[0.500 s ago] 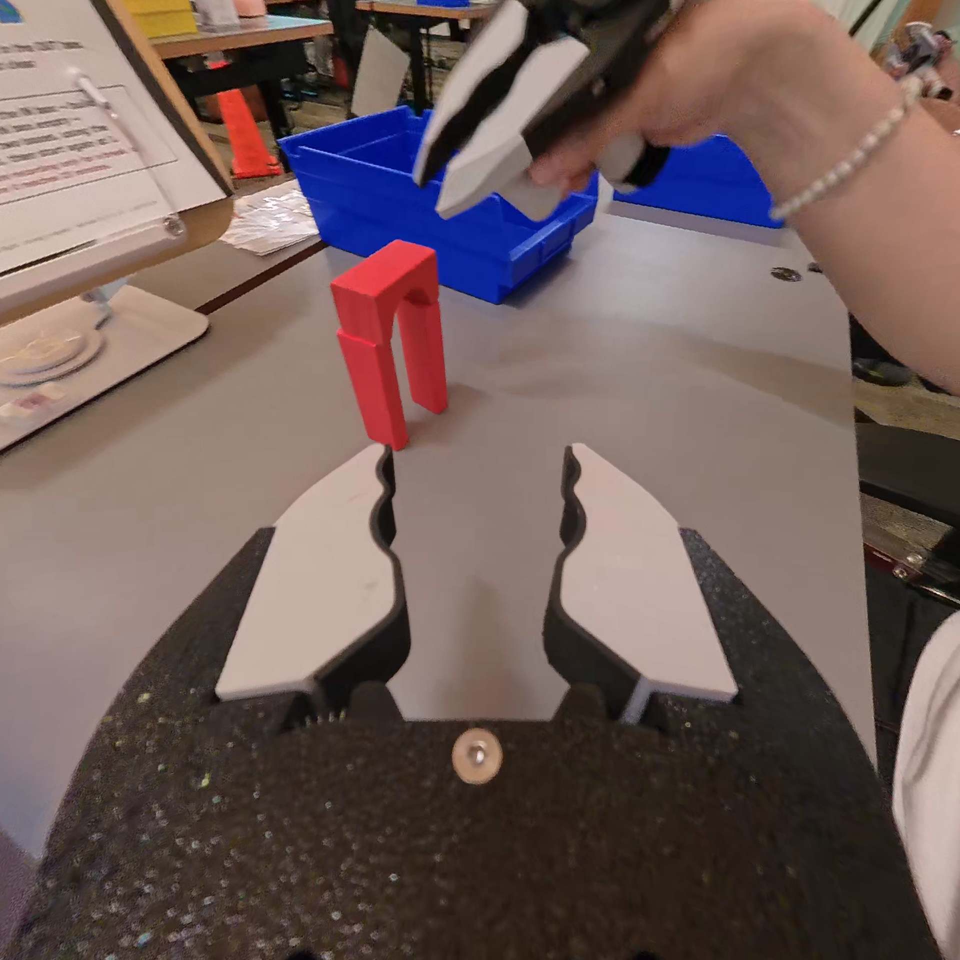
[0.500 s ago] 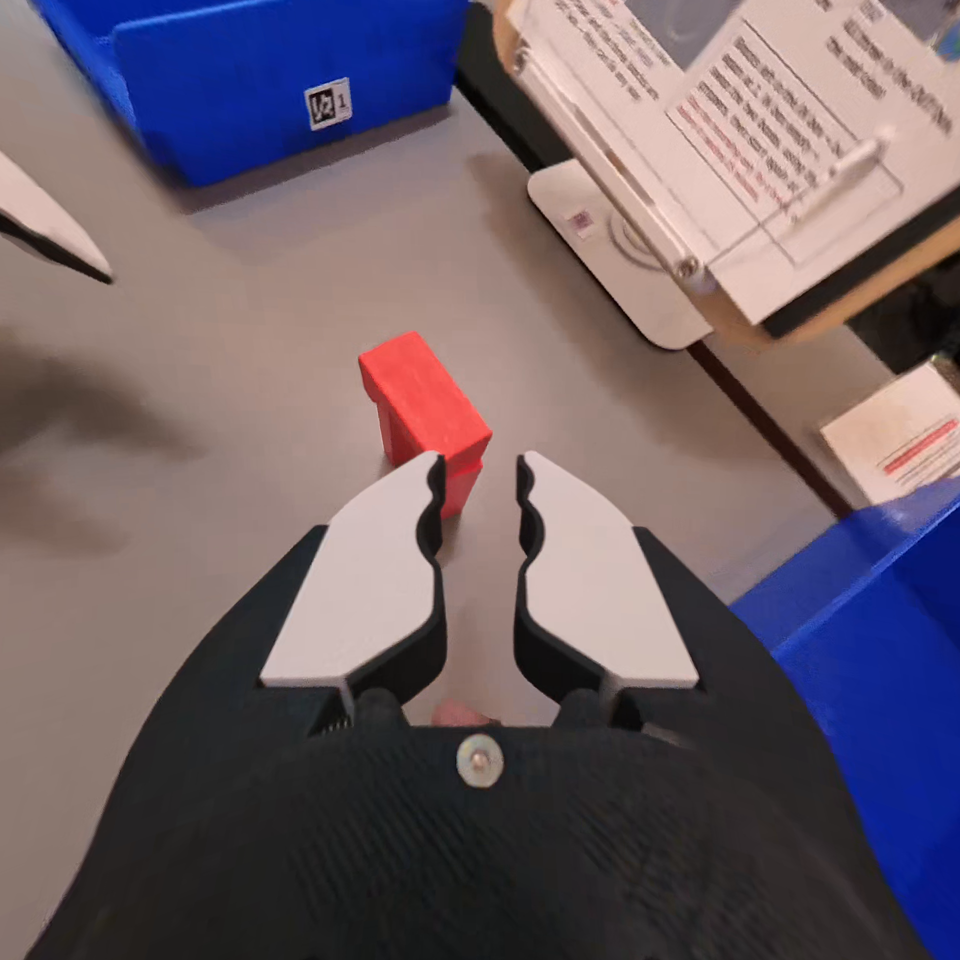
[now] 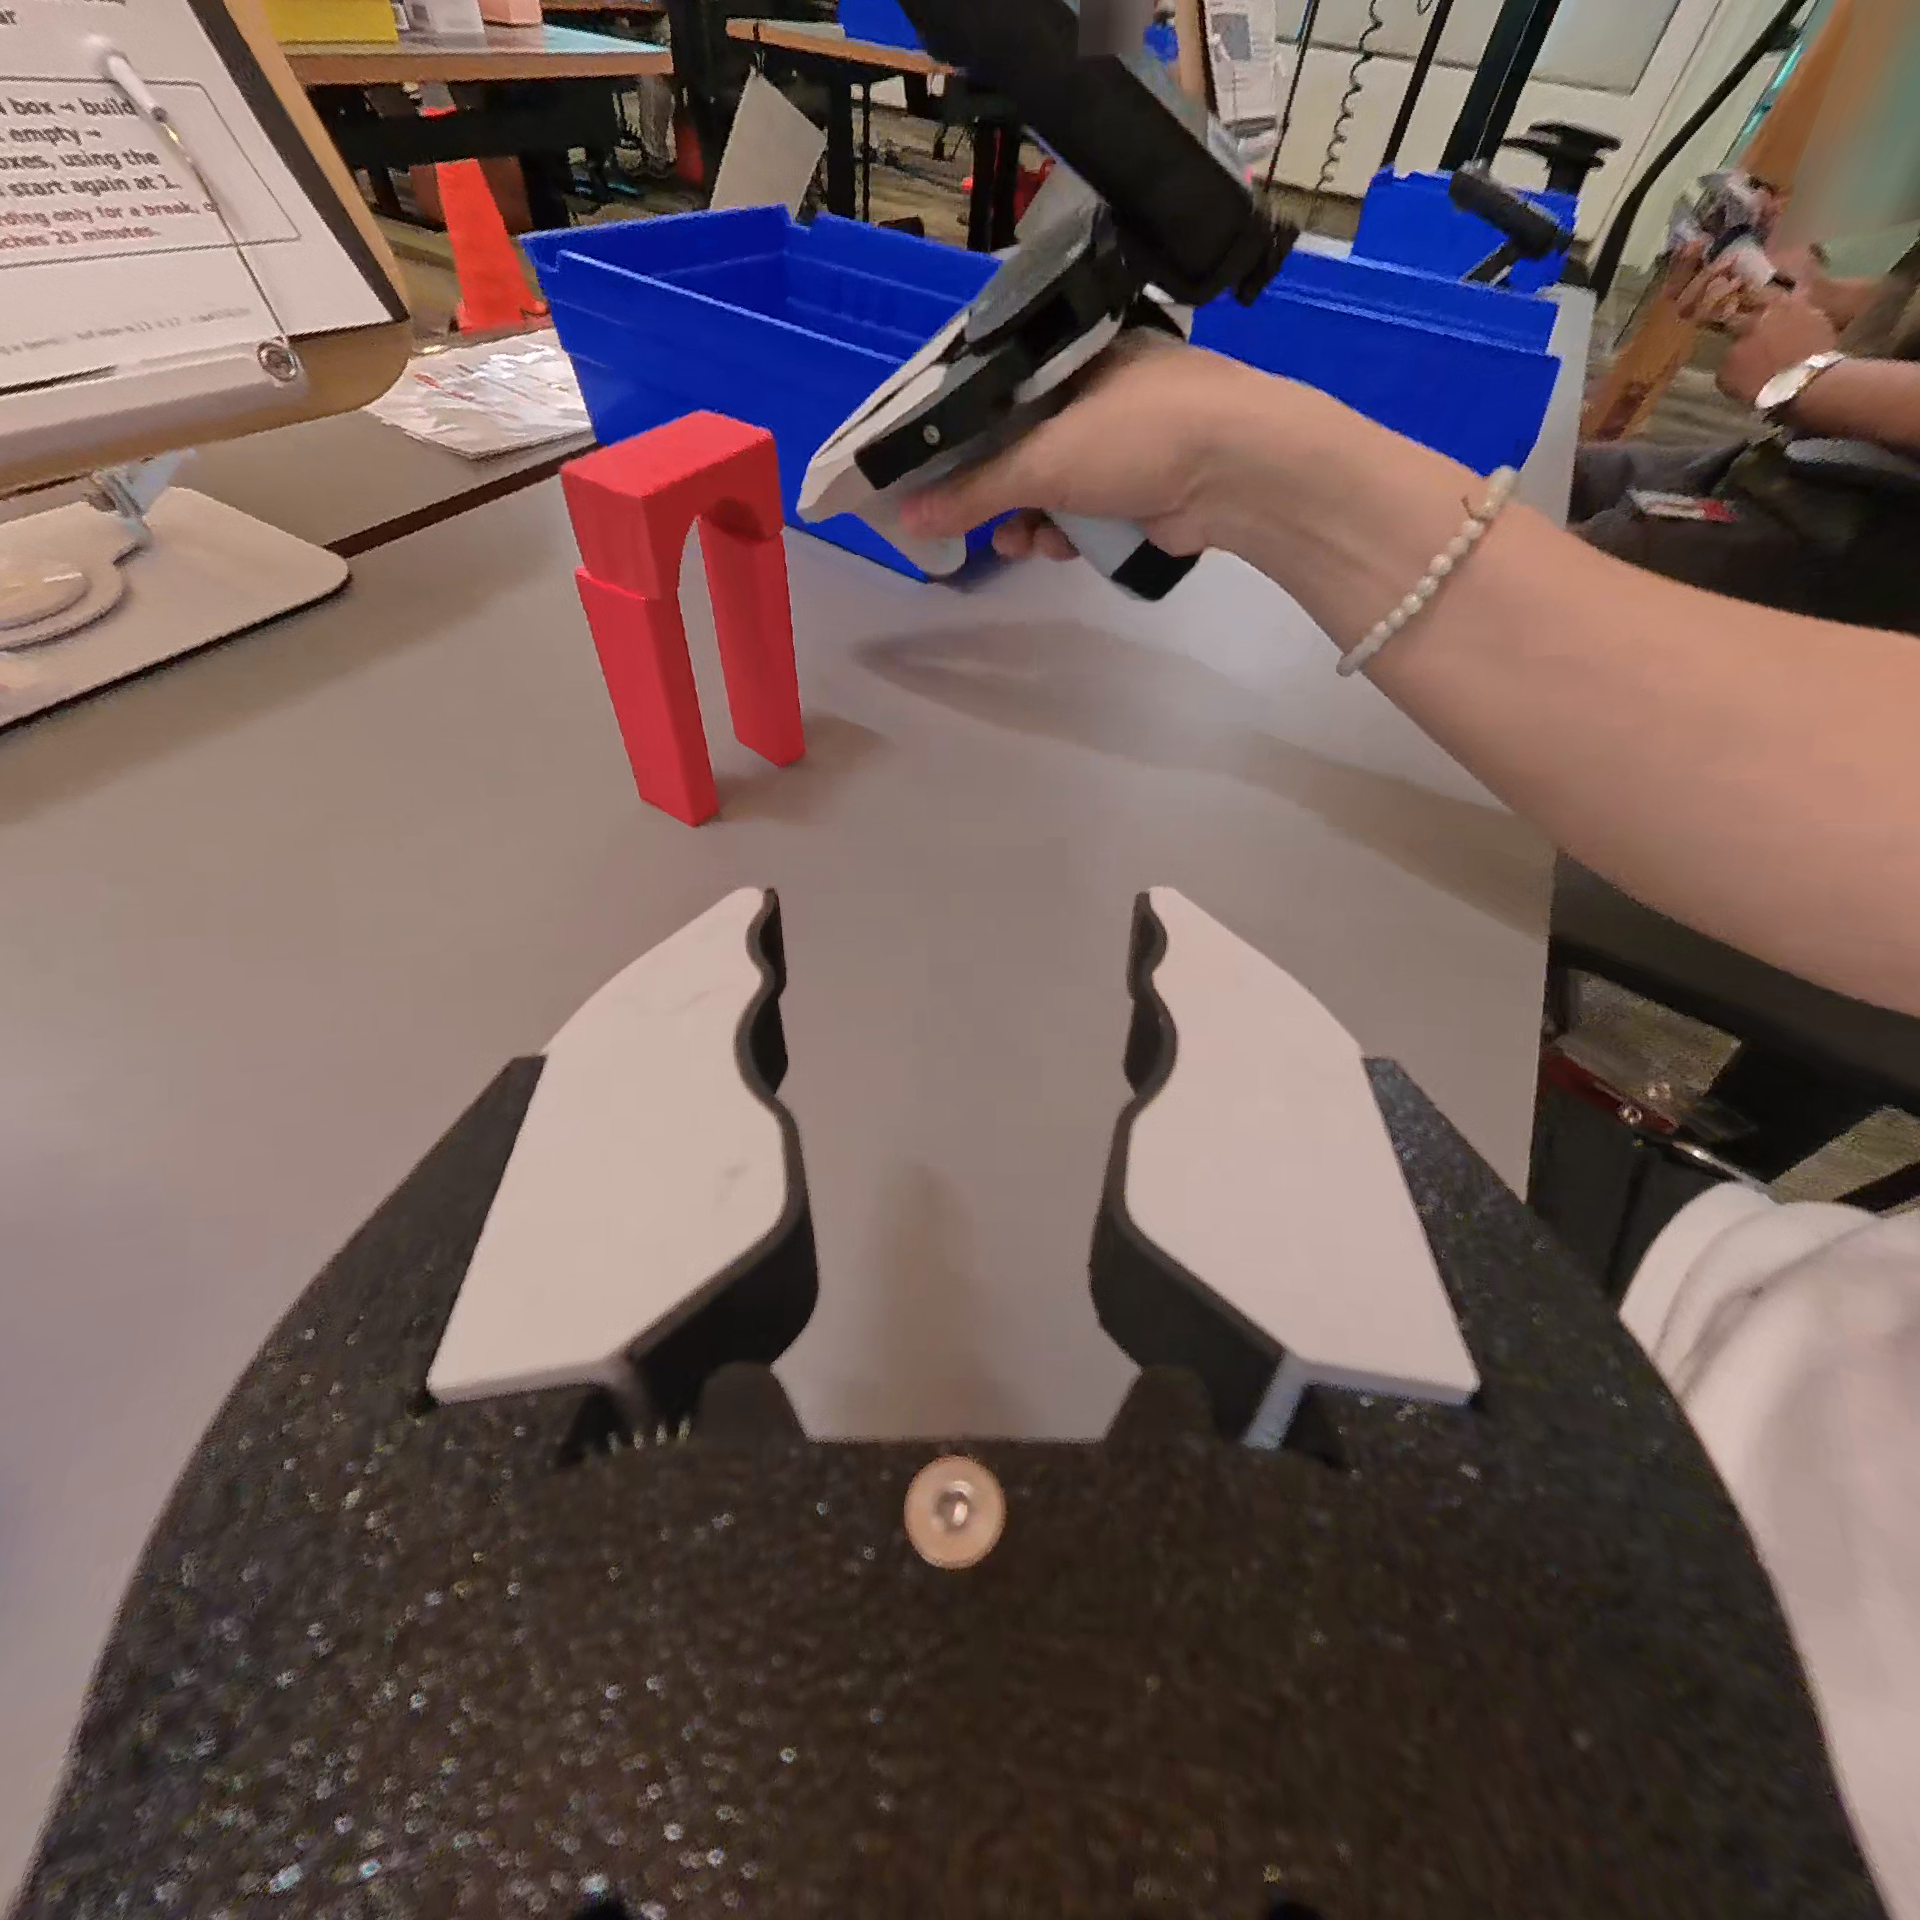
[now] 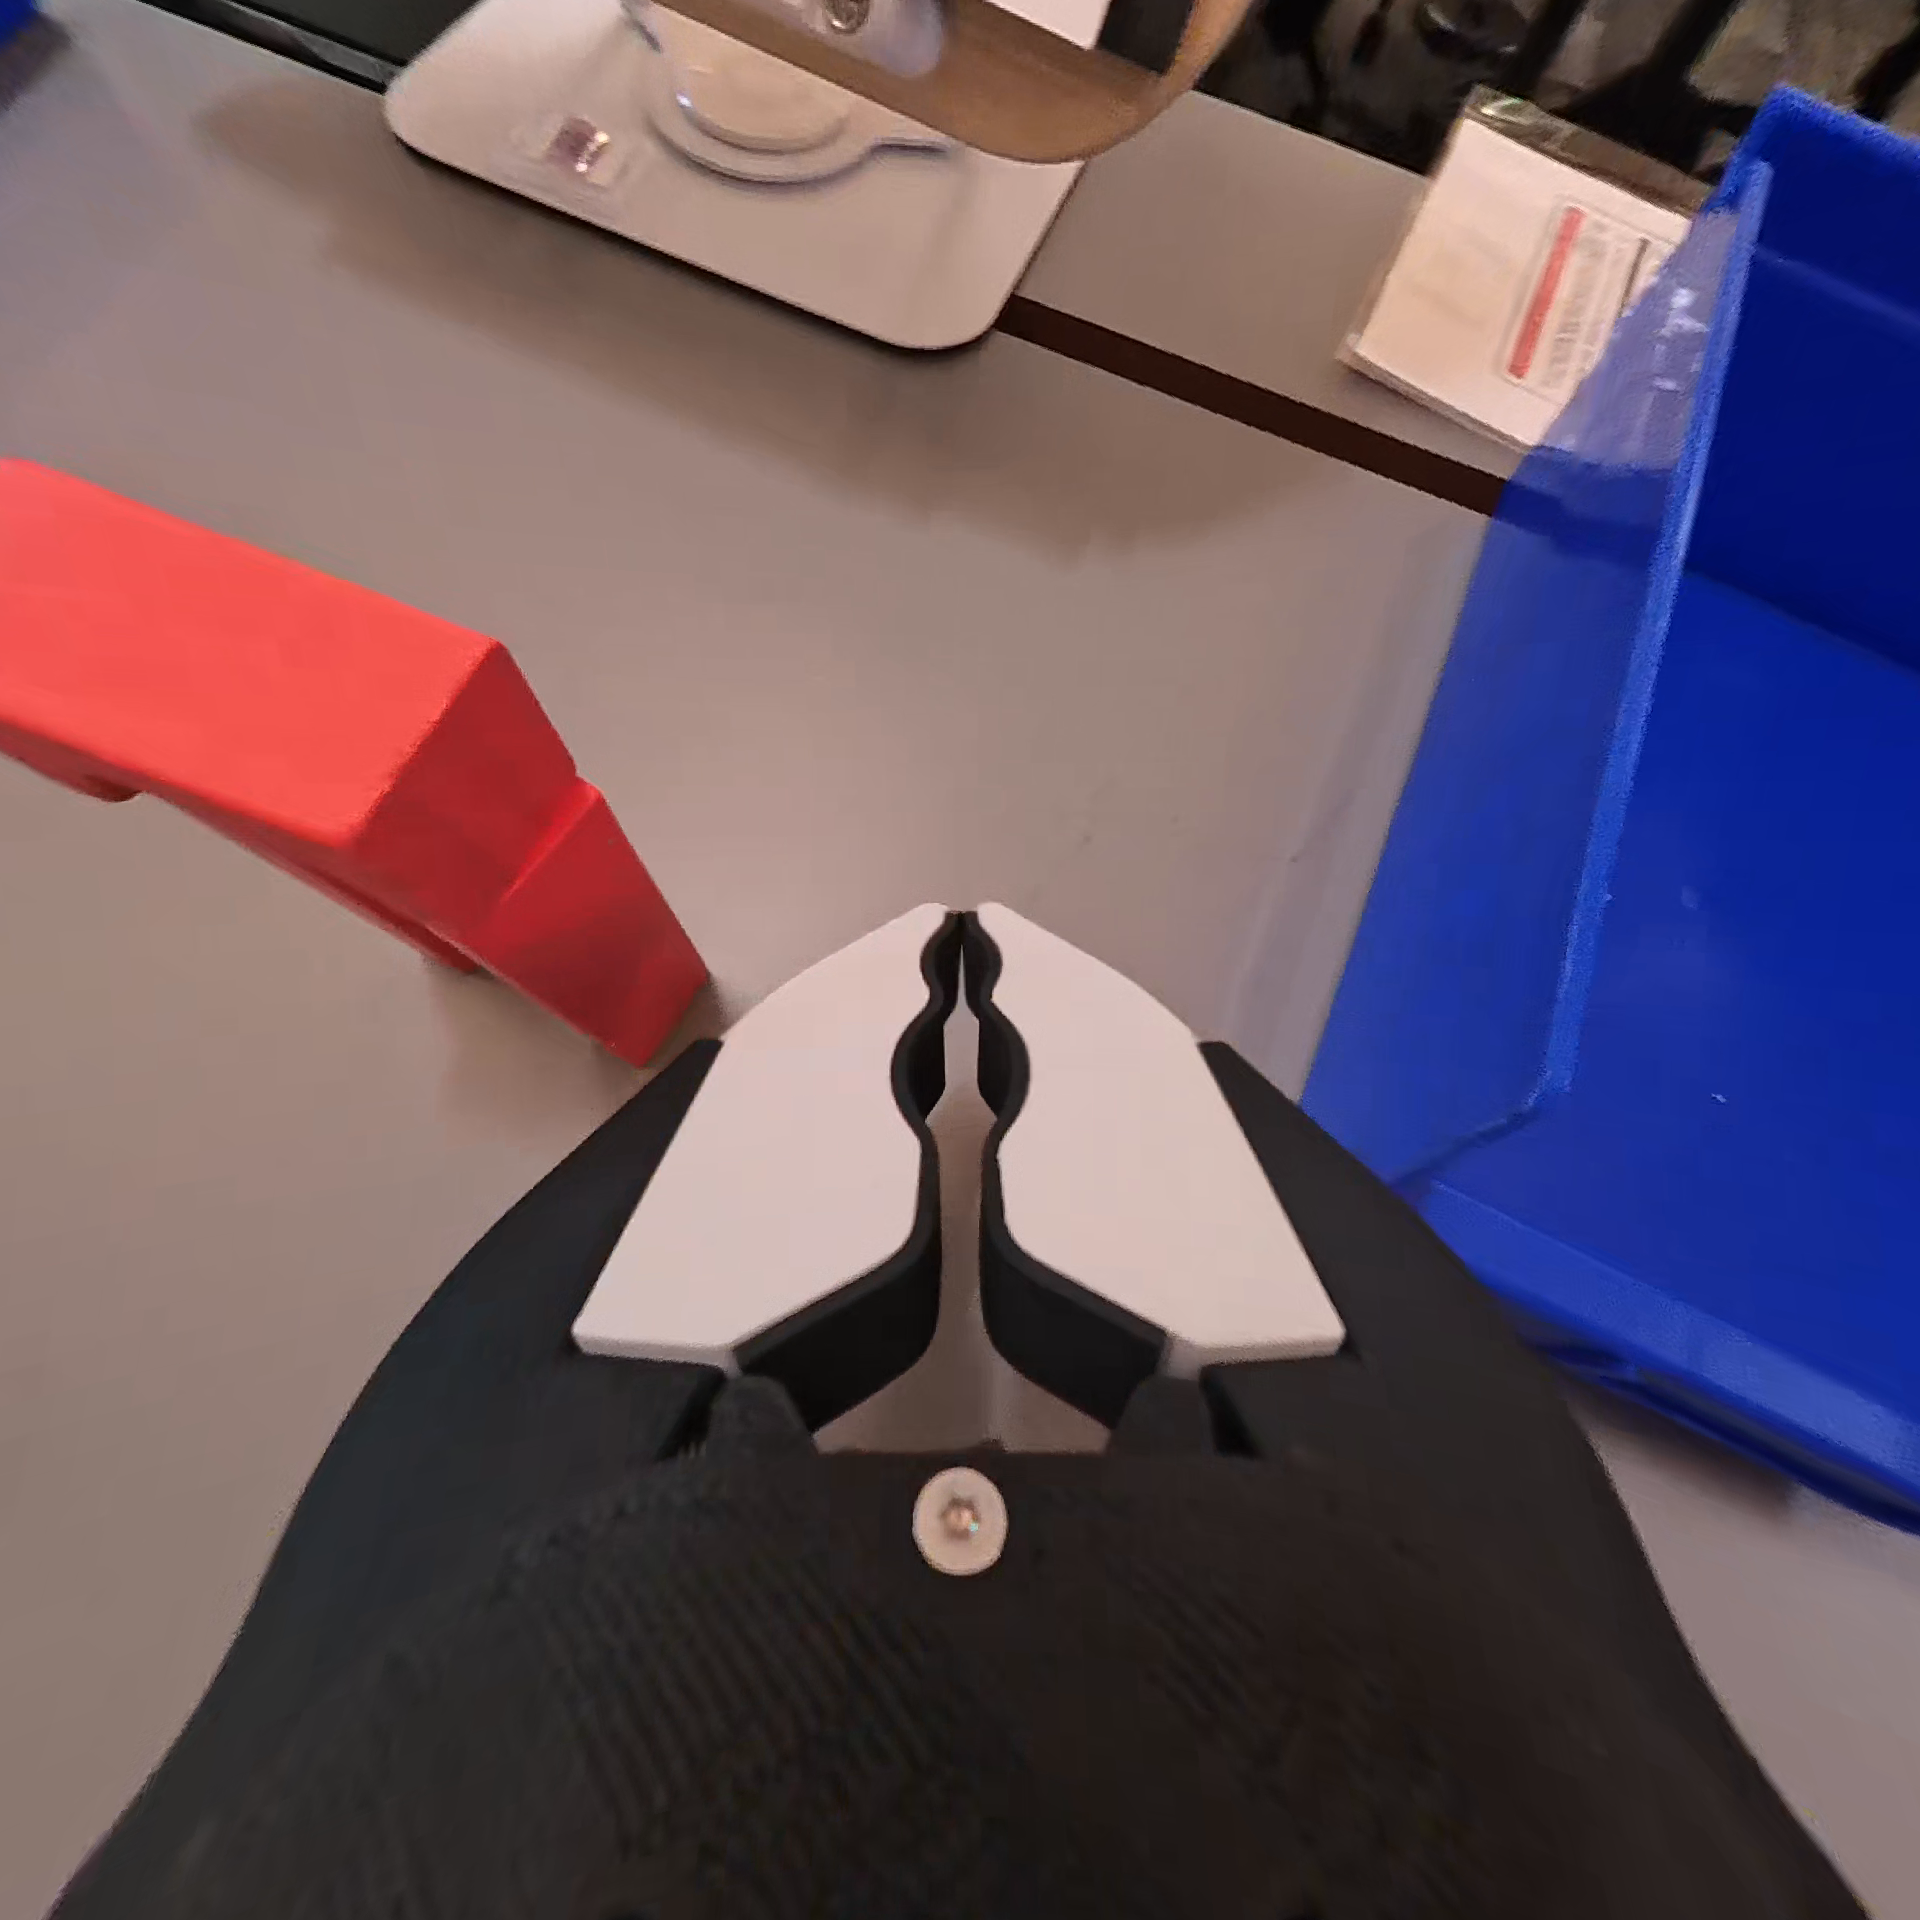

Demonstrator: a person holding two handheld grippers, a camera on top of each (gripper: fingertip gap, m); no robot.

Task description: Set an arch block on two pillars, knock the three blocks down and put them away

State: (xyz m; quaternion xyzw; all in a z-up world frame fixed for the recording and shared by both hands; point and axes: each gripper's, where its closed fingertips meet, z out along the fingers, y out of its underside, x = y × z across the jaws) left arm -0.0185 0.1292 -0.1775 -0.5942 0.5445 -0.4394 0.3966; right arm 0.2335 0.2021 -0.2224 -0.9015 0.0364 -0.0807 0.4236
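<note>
A red arch block stands on two red upright blocks (image 3: 691,603) on the grey table (image 3: 312,935), ahead and left of my left gripper (image 3: 956,914). The left gripper is open and empty, low over the table, well short of the stack. My right gripper (image 4: 964,920) is shut with nothing between its fingers. It hangs just right of the red stack (image 4: 343,769), between the stack and a blue bin (image 4: 1683,831). In the left wrist view the right gripper (image 3: 831,494) is held by a hand beside the arch's top.
A blue bin (image 3: 748,322) stands behind the stack, a second blue bin (image 3: 1382,353) to its right. A document stand with a white base (image 3: 177,582) is at the left; it also shows in the right wrist view (image 4: 727,208). The table's right edge (image 3: 1548,831) is near. My right fingertips sit around 25 cm from my left ones. The left gripper is farther from the red stack (image 4: 343,769), some 20 cm, than the right, some 9 cm. Seen from the left wrist view (image 3: 744,430) as well.
The right gripper has shut and swung down to the right of the red stack, turning toward the blue bin. The left gripper has drawn back a little from the stack.
</note>
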